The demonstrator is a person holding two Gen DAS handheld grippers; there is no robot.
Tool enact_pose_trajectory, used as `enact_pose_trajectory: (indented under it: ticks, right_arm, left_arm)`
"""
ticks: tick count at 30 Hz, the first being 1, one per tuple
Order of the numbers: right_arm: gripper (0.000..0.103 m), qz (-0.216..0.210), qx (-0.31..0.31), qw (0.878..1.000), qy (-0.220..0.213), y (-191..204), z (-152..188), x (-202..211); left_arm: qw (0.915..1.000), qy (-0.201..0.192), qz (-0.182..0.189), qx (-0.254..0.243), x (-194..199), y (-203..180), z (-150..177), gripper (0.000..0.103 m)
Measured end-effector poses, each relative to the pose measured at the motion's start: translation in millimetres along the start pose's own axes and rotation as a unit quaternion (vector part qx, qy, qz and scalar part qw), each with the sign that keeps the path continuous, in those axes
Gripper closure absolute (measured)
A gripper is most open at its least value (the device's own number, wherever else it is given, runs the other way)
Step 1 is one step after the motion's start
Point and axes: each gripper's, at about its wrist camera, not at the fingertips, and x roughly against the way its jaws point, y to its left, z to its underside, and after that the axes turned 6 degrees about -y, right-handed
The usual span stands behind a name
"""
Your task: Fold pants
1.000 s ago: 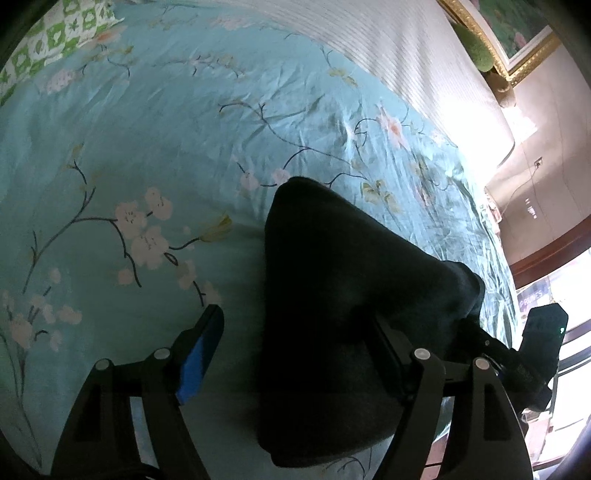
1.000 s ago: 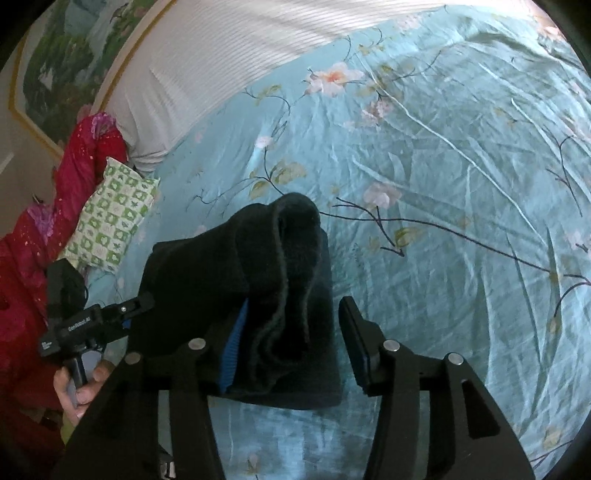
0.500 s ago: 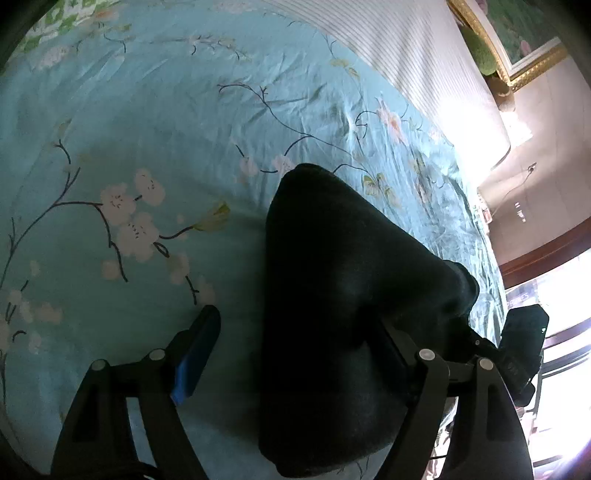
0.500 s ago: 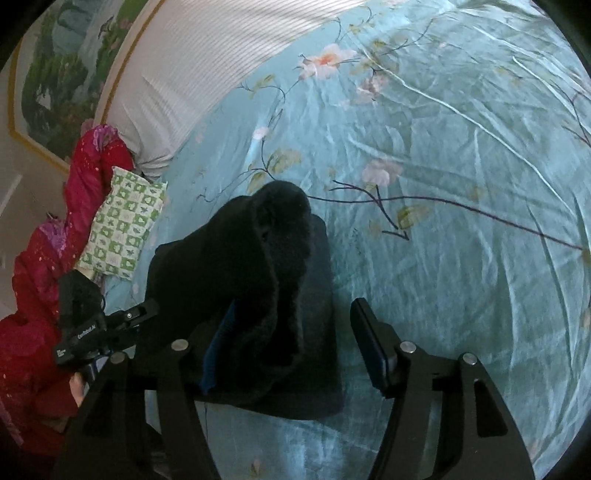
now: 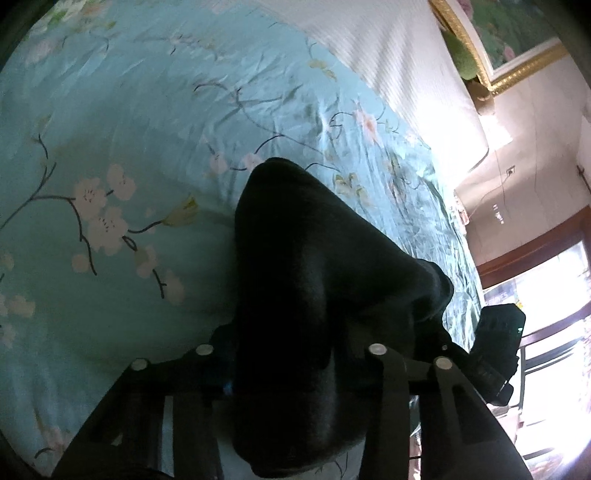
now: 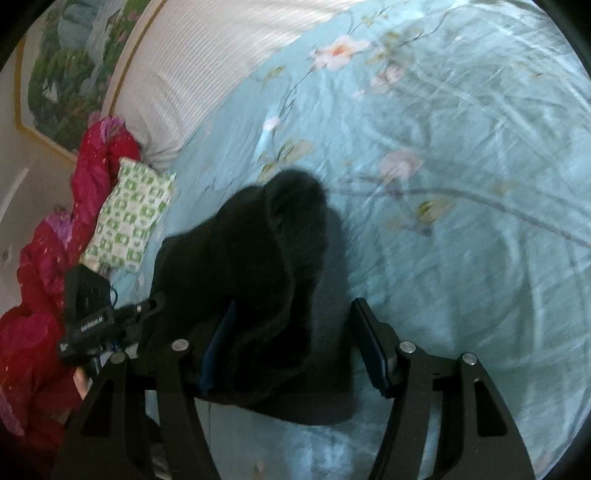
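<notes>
Since 0.5 s ago the left gripper (image 5: 291, 373) jaws have closed in from wide apart: its left finger, then out on the sheet w/ blue pad showing, now sits tight against the black pants (image 5: 314, 295), so the jaws are clamped on the fabric, which bulges up betw. both fingers at lower centre of the left view. The right gripper (image 6: 295, 350) looks much as before: jaws apart, the pants bundle (image 6: 258, 266) draped over the left blue pad (image 6: 218, 343), the right finger clear of the cloth w/ bare sheet beside it; can't tell if the fabric is gripped at all. The pants are a folded dark lump on the bed (image 5: 110, 147), teal sheet w/ blossom print, spanning betw. the two grippers. In the left view, the long axis runs from lower centre up to a rounded fold tip at mid-frame, w/ a thicker rolled end off to the right centre near the other gripper's body (image 5: 495, 354). In the right view it points from bottom centre up-left, tip at mid-frame. Around it: white striped pillow (image 6: 207, 74) upper left, green-white checked cushion (image 6: 129, 218) and red garment (image 6: 40, 295) at left edge, framed picture (image 5: 509, 33) upper right in the left view. Right view is motion-blurred.
</notes>
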Motion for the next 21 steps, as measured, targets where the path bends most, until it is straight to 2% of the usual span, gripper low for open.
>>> enact_pose_trajectory:
  ticks: [7, 15, 21]
  right_arm:
    - [0.055, 0.006, 0.034, 0.999, -0.014, 15.6, -0.7, 10.8]
    - [0.058, -0.011, 0.057, 0.998, -0.033, 41.2, -12.1, 22.1]
    - [0.058, -0.028, 0.082, 0.996, -0.033, 65.1, -27.2, 10.2]
  left_arm:
    - [0.9995, -0.017, -0.009, -0.023, 14.2, -16.3, -0.1, 0.075]
    - [0.9984, -0.048, -0.010, -0.028, 46.8, -19.7, -6.6, 0.076]
    - [0.9967, -0.074, -0.024, -0.024, 70.2, -8.7, -21.8, 0.076]
